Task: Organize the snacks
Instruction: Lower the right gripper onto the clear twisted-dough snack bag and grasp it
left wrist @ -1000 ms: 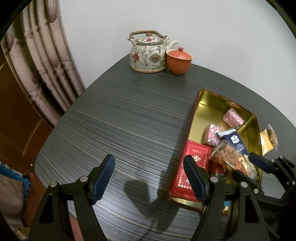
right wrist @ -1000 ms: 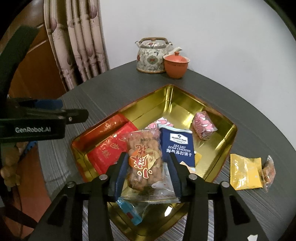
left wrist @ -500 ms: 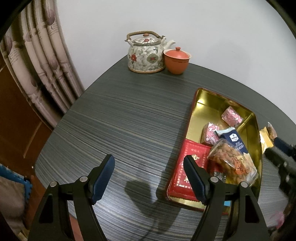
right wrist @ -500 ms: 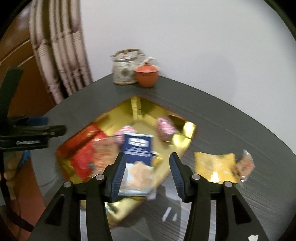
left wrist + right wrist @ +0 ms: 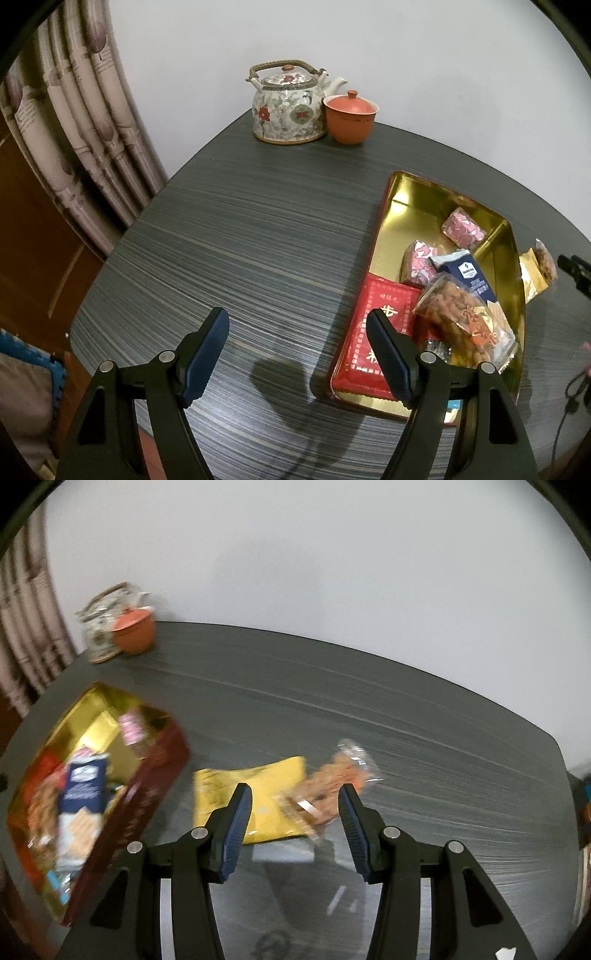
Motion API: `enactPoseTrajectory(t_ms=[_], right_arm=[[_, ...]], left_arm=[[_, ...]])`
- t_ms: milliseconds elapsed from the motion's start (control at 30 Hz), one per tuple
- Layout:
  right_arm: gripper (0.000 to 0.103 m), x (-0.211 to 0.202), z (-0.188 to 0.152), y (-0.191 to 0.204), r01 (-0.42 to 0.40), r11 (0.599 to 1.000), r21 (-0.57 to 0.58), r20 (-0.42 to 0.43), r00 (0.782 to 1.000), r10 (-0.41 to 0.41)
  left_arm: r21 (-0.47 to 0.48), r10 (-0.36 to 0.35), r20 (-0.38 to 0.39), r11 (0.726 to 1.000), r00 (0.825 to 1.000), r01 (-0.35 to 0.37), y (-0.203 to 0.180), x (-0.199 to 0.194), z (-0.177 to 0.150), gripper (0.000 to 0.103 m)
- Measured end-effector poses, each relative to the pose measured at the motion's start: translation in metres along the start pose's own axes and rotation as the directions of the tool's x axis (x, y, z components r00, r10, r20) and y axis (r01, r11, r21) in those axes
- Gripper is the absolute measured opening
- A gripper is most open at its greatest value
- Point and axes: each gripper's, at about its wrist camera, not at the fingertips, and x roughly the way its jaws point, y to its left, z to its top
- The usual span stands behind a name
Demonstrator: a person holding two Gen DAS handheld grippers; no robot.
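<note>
Right wrist view shows the right gripper (image 5: 291, 812) with fingers spread and empty above a yellow packet (image 5: 236, 794) and clear snack bag (image 5: 332, 779) on the table (image 5: 406, 716) beside the gold tin (image 5: 99, 701), while the left gripper (image 5: 297, 339) hangs wide apart, holding nothing.

Tin tray (image 5: 397, 206): glossy gold metal inside, mirror-like reflections; surface (image 5: 258, 236): matt dark laminate with fine streaked grain. Teapot (image 5: 286, 107) is glazed floral ceramic with a woven handle, lidded cup (image 5: 349, 118) matt terracotta clay; snack bag (image 5: 461, 325) is clear crinkly plastic, yellow packet (image 5: 255, 794) glossy film. Left tongs (image 5: 297, 354): matt black plastic, ribbed blue rubbery pads; curtain (image 5: 74, 122) is soft printed cloth.
</note>
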Motion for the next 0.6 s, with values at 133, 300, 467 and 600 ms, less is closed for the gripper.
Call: enactPoseTrajectory(t_ms=[133,300,467,600], right_arm=[[0.046,0.018,0.008,-0.012,0.032,0.999,0.026,-0.034,0.999,-0.031],[0.046,0.041,0.017,-0.019,0.066,0.997,0.045,-0.078,0.995,-0.062],[0.05,0.059,0.015,-0.028,0.081,0.994,0.076,-0.123,0.99,-0.071],[0.05,0.066,0.009,-0.032,0.077,0.993,0.087,-0.142,0.988,-0.064]], left_arm=[[0.006,0.002,-0.001,1.0,1.0,-0.002,-0.002,0.002,-0.001,0.077],[0.006,-0.005,-0.014,1.0,1.0,0.005,-0.002,0.005,-0.002,0.077],[0.002,0.002,-0.018,1.0,1.0,-0.002,-0.001,0.008,-0.002,0.077],[0.005,0.01,-0.022,1.0,1.0,-0.01,-0.001,0.011,-0.002,0.077]])
